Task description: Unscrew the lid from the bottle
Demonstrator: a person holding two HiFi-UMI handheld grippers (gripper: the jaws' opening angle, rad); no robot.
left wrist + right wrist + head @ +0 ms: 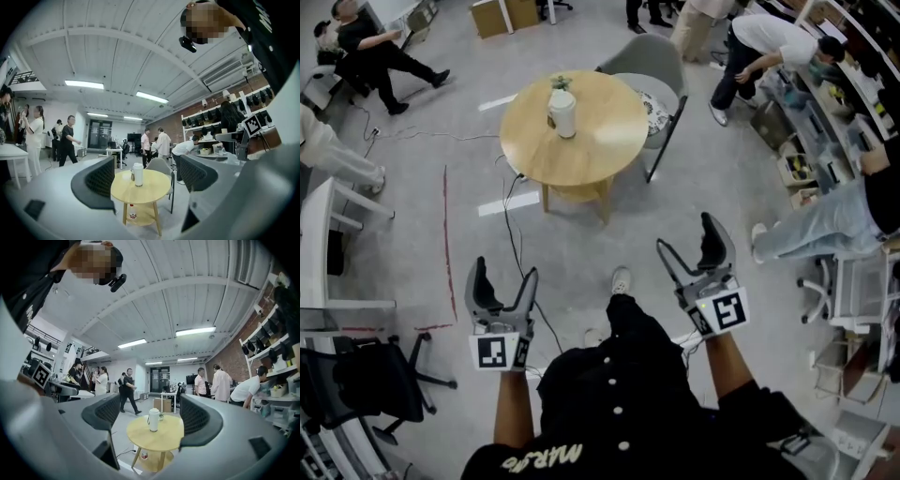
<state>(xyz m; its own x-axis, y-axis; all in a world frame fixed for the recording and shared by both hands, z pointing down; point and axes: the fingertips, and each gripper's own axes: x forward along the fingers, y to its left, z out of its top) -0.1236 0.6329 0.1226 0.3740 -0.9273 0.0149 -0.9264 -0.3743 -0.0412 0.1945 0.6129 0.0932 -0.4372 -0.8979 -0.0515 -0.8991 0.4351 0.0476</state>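
Head view: a white bottle [563, 114] is seen upright on the round tabletop [609, 141], well apart from the left tongs [504, 275] and right tongs [684, 234], both spread and empty. It is judged rigid, smooth and easily tipped; the body should be clamped and the lid [562, 96] gripped at its rim.

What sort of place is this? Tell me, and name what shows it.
Probably an open-plan office or lab workspace: a wheeled office chair near a white desk, stocked shelves along a brick wall, people busy at benches, and a round table with a bottle on open floor.
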